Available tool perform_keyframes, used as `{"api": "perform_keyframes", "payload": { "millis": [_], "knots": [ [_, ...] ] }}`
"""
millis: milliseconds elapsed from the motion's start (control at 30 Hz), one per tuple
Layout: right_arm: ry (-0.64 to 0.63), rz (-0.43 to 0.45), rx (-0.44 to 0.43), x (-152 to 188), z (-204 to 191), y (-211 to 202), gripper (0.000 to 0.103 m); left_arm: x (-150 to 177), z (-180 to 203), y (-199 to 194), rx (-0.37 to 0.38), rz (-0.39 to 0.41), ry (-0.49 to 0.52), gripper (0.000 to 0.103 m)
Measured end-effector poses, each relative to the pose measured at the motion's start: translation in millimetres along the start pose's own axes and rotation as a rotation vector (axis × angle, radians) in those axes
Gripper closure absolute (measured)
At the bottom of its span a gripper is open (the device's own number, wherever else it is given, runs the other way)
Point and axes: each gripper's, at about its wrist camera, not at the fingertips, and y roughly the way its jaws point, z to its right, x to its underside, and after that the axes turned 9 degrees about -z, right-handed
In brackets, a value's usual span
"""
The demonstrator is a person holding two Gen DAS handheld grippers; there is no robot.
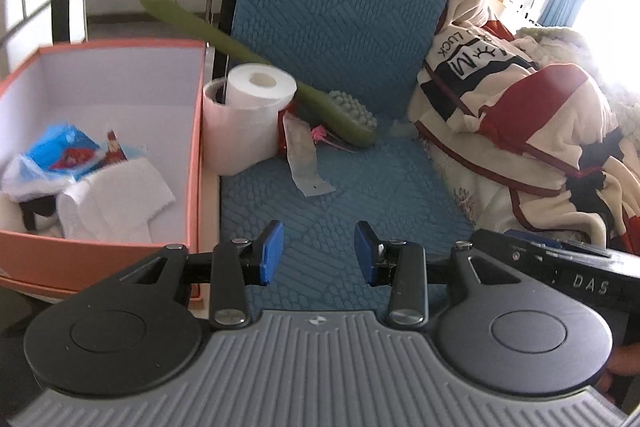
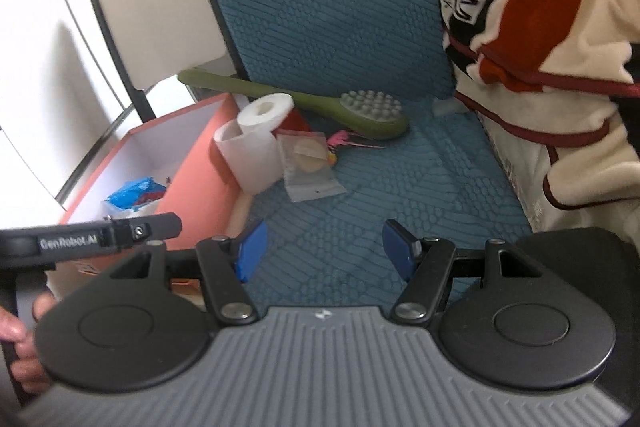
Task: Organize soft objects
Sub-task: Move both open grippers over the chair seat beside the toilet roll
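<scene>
Risk ahead: crushing or toppling the upper roll (image 1: 262, 85), perched slantwise on the lower roll (image 1: 236, 135), by closing off-centre; snagging the clear packet (image 1: 304, 163) beside them. Both rolls just right of the orange box (image 1: 120, 255), on the blue cushion (image 1: 340, 187), ahead and left of both grippers. Left gripper (image 1: 318, 253) and right gripper (image 2: 326, 251) wide apart, holding nothing.

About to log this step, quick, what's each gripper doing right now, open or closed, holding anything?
Left gripper: open, holding nothing, over the blue cushion.
Right gripper: open, holding nothing, over the same cushion.
</scene>
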Motion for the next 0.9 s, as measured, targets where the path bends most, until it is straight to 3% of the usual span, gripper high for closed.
{"api": "perform_keyframes", "payload": {
  "millis": [200,433,567,767,900],
  "knots": [
    [0.028,-0.009,0.009,3.7,22.2,20.2,0.037,-9.0,-2.4,20.9,-0.005,-0.006,-0.022,0.058],
    [0.044,0.025,-0.049,-16.3,34.3,43.3,0.037,-20.2,5.3,46.4,0.002,0.007,-0.051,0.058],
    [0.084,0.013,-0.112,-28.4,48.5,65.1,0.036,-23.0,14.5,70.0,0.016,-0.022,-0.052,0.058],
    [0.102,-0.01,-0.164,-47.3,66.6,94.0,0.036,-25.5,23.3,100.5,-0.015,-0.031,-0.074,0.058],
    [0.171,-0.045,-0.243,-59.3,85.2,113.0,0.035,-31.5,24.1,117.0,-0.04,-0.038,-0.103,0.058]
  ]
}}
